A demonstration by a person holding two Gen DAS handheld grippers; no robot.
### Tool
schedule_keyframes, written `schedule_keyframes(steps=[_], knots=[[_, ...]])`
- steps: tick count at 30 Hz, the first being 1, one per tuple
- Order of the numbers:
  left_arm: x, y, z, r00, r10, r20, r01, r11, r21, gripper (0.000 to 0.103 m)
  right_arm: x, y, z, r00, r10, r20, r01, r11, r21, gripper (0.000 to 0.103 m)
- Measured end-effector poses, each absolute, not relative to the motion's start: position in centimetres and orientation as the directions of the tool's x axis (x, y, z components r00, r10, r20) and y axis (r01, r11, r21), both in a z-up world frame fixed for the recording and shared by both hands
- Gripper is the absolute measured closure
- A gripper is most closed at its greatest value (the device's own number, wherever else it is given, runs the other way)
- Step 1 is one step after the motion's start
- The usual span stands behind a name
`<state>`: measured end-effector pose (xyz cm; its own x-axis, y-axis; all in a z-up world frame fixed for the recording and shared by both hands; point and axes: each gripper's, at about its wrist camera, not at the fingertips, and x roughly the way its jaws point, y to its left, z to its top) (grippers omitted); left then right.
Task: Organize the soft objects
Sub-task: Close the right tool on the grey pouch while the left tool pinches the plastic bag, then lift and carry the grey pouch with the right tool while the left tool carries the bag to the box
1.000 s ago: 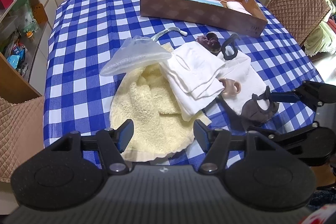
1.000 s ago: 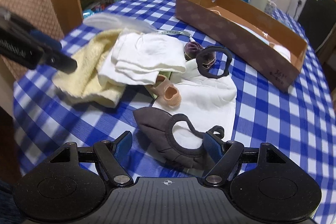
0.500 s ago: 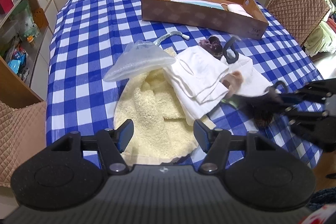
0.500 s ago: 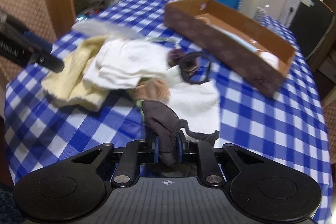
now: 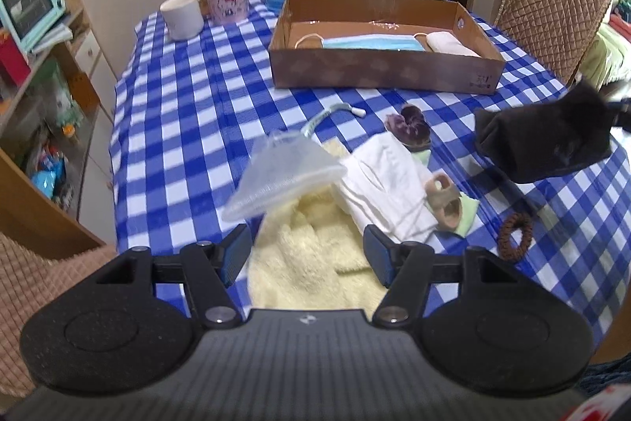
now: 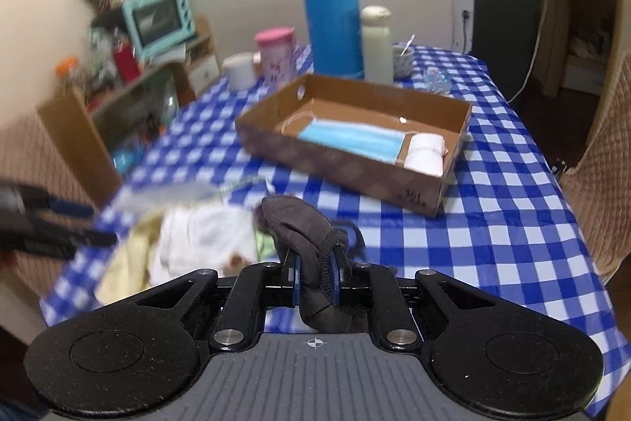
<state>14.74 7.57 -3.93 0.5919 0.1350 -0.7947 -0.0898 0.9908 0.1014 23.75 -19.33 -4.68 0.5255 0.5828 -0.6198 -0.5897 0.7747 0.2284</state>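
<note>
Lifted off the worktop (image 5: 185,113) since the earlier frame, the dark sock (image 6: 311,247) sits clenched in the right tool (image 6: 314,281), the left tool (image 5: 307,255) stands released, and the cardboard box (image 6: 418,192) contains a blue face mask (image 6: 351,141) beside a rolled white cloth (image 6: 428,152).

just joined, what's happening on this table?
A person with two handheld grippers is sorting soft items into the cardboard box, which already holds a blue face mask and a rolled white cloth. The right gripper has just closed on a dark sock and holds it above the table. The left gripper is open over the pile: yellow towel, folded white cloth, small socks.
</note>
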Motion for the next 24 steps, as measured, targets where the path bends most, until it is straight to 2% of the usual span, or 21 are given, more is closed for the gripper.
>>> schedule_keyframes(steps=[9, 16, 19, 23, 24], knots=[[16.6, 7.9, -4.4, 0.622, 0.189, -0.76, -0.024, 0.975, 0.222, 0.043, 25.0, -19.8, -3.1, 0.517, 0.622, -0.588, -0.52, 0.774, 0.361, 0.089], [18.7, 8.2, -6.6, 0.6, 0.178, -0.78, 0.047, 0.965, 0.257, 0.044, 25.9, -20.6, -2.9, 0.523, 0.618, -0.586, -0.448, 0.785, 0.428, 0.089], [19.3, 8.1, -7.3, 0.595, 0.176, -0.784, 0.085, 0.956, 0.28, 0.052, 26.2, -21.1, -2.7, 0.534, 0.609, -0.587, -0.419, 0.793, 0.442, 0.089], [19.7, 8.4, -7.6, 0.597, 0.167, -0.785, 0.108, 0.952, 0.285, 0.081, 26.5, -21.5, -2.5, 0.547, 0.594, -0.591, -0.392, 0.805, 0.446, 0.089], [19.7, 8.7, -7.4, 0.603, 0.161, -0.781, 0.104, 0.955, 0.277, 0.084, 26.6, -21.5, -2.5, 0.548, 0.591, -0.592, -0.387, 0.807, 0.447, 0.089]])
